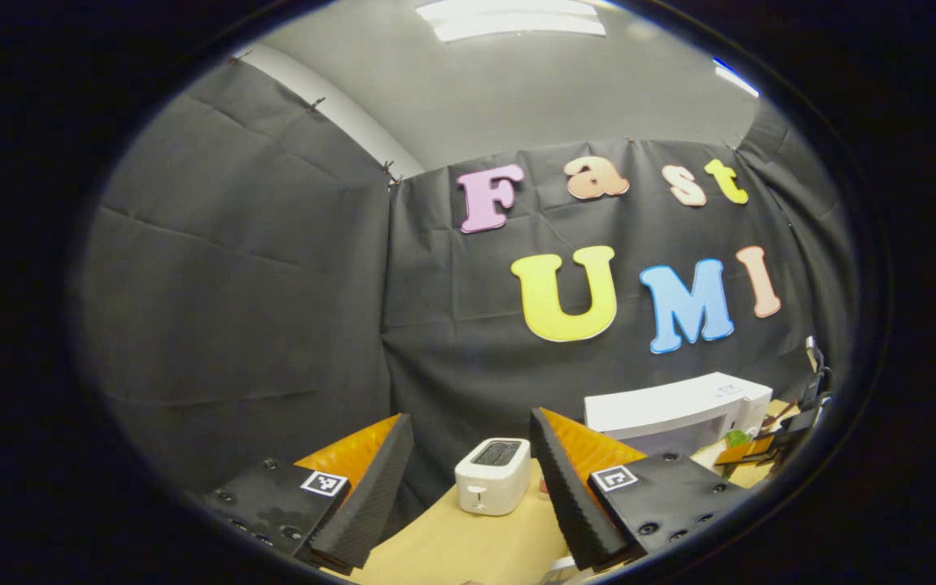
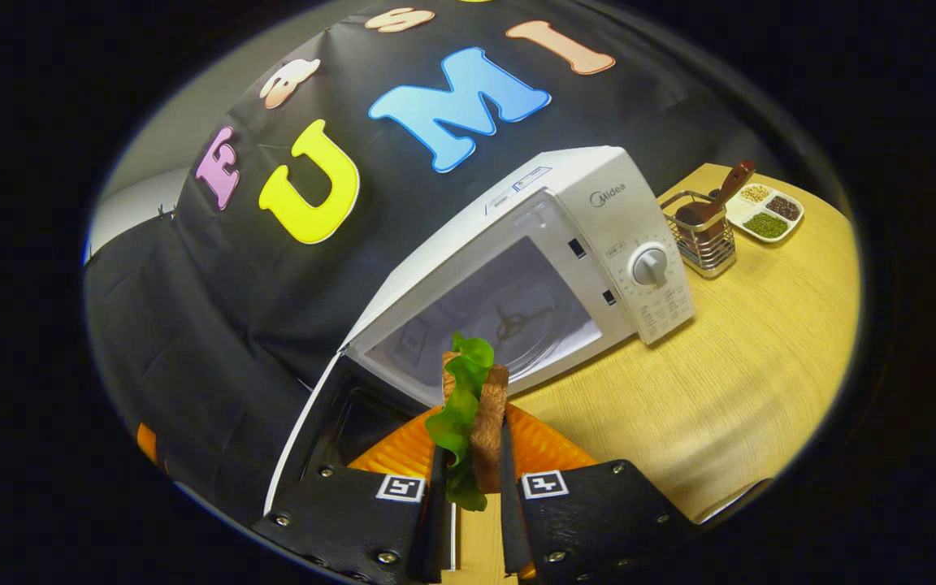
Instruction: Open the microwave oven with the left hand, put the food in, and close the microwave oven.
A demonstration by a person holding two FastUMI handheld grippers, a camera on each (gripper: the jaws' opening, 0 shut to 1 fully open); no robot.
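Clamping a sandwich (image 2: 476, 414) of brown bread and green lettuce between both fingers, the right tool (image 2: 472, 496) holds it upright in front of the white microwave (image 2: 598, 219). Its door (image 2: 338, 422) hangs swung wide to the left, the cavity with its glass turntable exposed. On the wooden table (image 2: 744, 374), right of the oven, stand a wire utensil caddy (image 2: 702, 236) and a sectioned dish (image 2: 764, 213). The left tool (image 1: 468, 479) is released, fingers spread apart, pointing toward a white toaster (image 1: 492, 475).
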